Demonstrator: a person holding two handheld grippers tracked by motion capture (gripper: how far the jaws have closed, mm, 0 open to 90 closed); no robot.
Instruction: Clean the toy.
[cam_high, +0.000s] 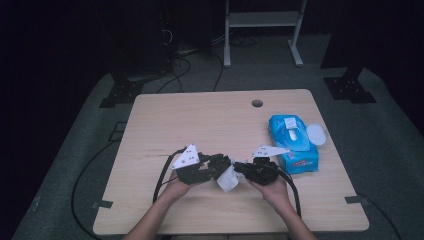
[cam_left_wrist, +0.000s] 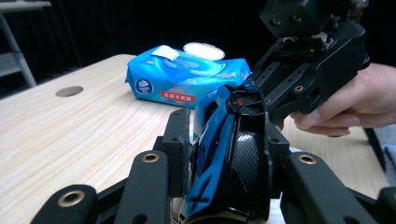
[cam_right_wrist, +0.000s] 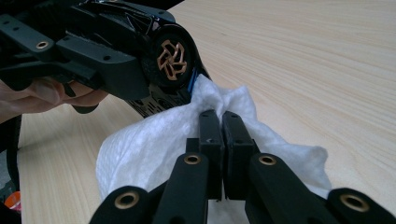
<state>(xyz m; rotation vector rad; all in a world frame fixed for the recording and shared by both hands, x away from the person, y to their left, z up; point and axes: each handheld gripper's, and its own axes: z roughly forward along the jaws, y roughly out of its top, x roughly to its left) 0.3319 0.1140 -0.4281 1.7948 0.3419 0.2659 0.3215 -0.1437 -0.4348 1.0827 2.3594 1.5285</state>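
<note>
High view is showing me both tongs meeting near the front edge of the surface (cam_high: 200, 115), with a white wipe (cam_high: 227, 178) bunched between them. I am holding a toy car (cam_left_wrist: 224, 154) clamped in the left tongs (cam_left_wrist: 229, 140), lifted off the wood and tipped nose-up, while the right tongs (cam_right_wrist: 223, 122) are pinching the wipe, jaws closed tight on a fold of it, and pressing it against the car's lower edge beside a wheel (cam_right_wrist: 172, 58).

I am judging the main risk to be the car slipping. The left jaws are bearing on its glossy body and on one tyre, and any sideways push from the wipe could be twisting it out of that grip and dropping it onto the wood. The wipe is also held by a single small fold, so a hard rub could be pulling it free. The two tongs are working very close together and could be knocking into each other.

The car is looking glossy black and bright blue, with a carbon-pattern panel and bronze spoked rims; the hard shell is giving little to bite on. The wipe is looking soft, crumpled and thin. A blue wipes pack (cam_high: 294, 142) is lying towards the surface's right side, its lid flipped open.
</note>
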